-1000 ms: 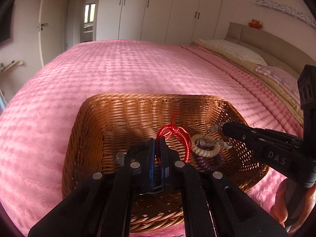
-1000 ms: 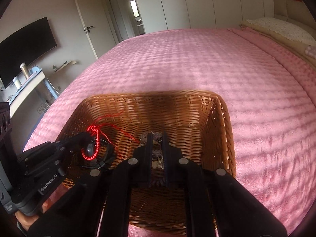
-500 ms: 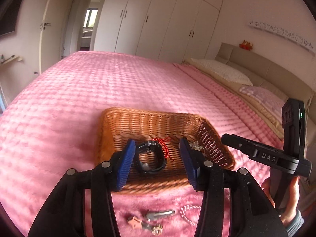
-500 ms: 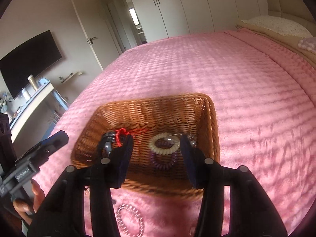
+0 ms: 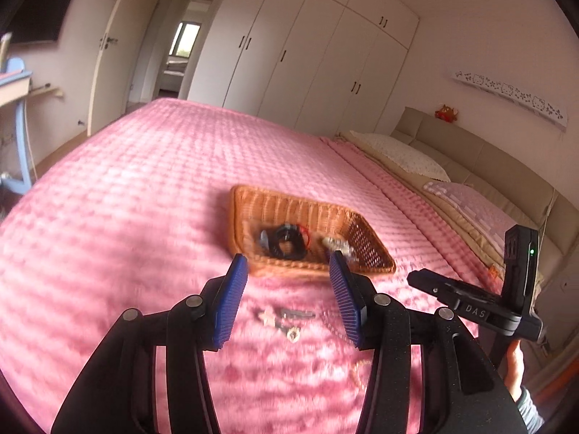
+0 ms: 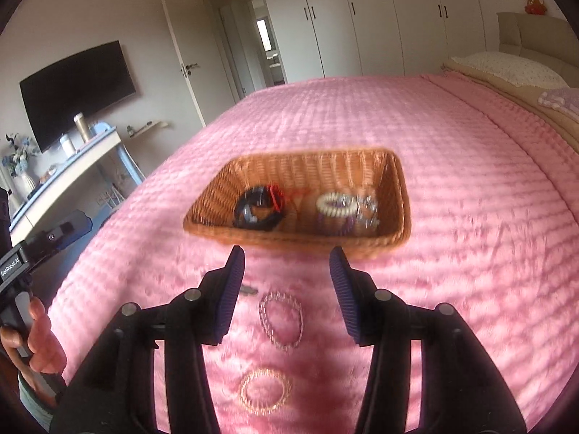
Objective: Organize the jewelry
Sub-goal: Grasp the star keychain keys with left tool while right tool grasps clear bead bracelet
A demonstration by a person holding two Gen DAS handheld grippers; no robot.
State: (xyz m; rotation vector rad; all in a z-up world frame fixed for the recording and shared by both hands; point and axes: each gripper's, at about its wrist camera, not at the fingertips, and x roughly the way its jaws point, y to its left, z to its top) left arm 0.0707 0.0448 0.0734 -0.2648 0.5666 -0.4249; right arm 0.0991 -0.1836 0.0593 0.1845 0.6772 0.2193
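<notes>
Right gripper [image 5: 430, 282] label – "DAS"

Both grippers, left [image 5: 287, 294] and right [image 6: 286, 289], pulled back from basket [image 6: 289, 238]; jaws parted, empty.

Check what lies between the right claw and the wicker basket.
Only bare pink bedspread, per the right wrist view. The right claw is open and empty; the wicker basket sits just beyond.

White letters "DAS" stand on the right gripper [image 5: 474, 309] at the lower right of the left view, and "GenRobot.AI" on the left gripper [image 6: 11, 266] at the right view's left edge.
</notes>
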